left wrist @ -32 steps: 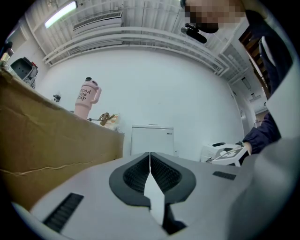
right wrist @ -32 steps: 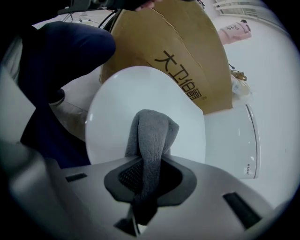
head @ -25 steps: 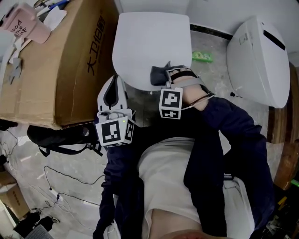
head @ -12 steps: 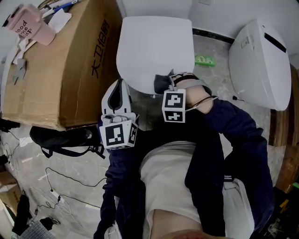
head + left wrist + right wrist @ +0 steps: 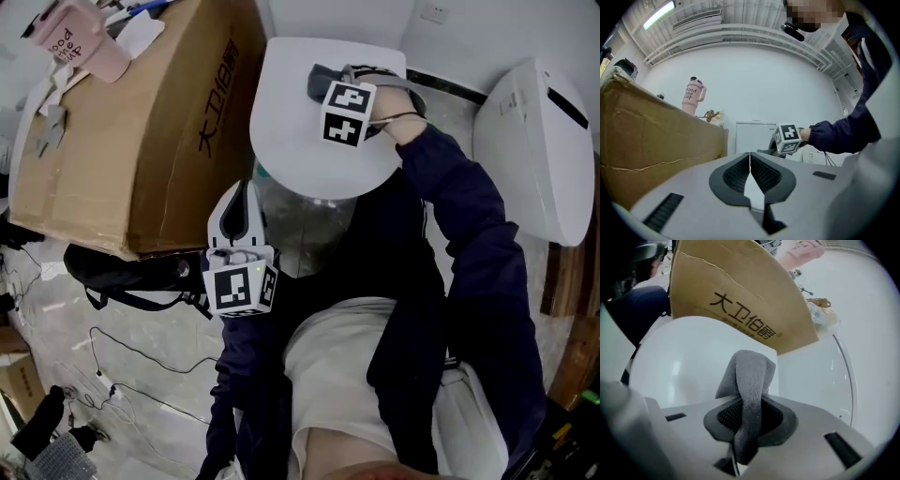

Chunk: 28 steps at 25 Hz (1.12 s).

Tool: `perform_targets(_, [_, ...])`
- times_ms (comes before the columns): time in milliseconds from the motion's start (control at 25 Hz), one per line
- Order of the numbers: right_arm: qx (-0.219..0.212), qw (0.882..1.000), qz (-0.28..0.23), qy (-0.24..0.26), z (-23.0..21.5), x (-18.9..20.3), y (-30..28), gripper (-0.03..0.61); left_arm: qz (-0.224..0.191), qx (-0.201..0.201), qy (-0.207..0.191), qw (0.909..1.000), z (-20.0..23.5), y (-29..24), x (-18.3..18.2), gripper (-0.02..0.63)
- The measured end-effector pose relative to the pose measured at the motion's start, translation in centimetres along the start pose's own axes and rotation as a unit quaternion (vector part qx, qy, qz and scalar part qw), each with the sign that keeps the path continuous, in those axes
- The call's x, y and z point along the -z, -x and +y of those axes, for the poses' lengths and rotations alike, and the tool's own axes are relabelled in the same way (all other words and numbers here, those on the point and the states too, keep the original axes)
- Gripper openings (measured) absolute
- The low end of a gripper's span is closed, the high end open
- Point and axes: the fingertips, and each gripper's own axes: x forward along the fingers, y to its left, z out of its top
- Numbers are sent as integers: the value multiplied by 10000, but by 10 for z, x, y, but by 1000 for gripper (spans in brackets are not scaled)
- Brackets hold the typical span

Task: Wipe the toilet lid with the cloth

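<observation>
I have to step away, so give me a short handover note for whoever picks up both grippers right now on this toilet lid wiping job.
Right gripper: shut on the grey cloth, over the far part of the closed toilet lid.
Left gripper: shut, empty, held low off the lid's near edge, beside the cardboard box.
Done: the cloth is gripped and at the lid. How much is already wiped cannot be told.
Left: probably wiping across the rest of the lid, far end to near edge.

I read the cloth [image 5: 749, 380] as grey, the toilet lid [image 5: 291, 141] as white. At nine o'clock, a brown cardboard box [image 5: 131, 141] bears black characters; at eleven, a pink tumbler [image 5: 80, 42]. The sleeve [image 5: 469, 225] is navy.
</observation>
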Motion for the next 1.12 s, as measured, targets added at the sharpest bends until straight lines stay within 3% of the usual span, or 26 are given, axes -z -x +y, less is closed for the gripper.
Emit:
perform_targets(80, [669, 9976, -75, 170, -37, -6, -24, 66, 75, -41, -47, 10000, 1, 4, 4, 17])
perform_targets(200, [1900, 9785, -34, 797, -86, -7, -63, 66, 194, -89, -131, 9997, 0, 12, 10, 17])
perform_targets(280, [2220, 9718, -16, 790, -105, -6, -86, 66, 271, -174, -193, 9993, 3, 18, 13, 17])
perform_targets(560, [2258, 9727, 251, 473, -125, -6, -132, 66, 381, -417, -196, 9982, 19, 27, 20, 17])
perform_targets(760, [2271, 9699, 616, 620, -110, -7, -147, 64, 409, -384, -199, 9982, 16, 21, 22, 17])
perform_targets(1120, [1845, 9805, 539, 408, -73, -10, -124, 61, 334, -219, -114, 9991, 10, -1, 20, 17])
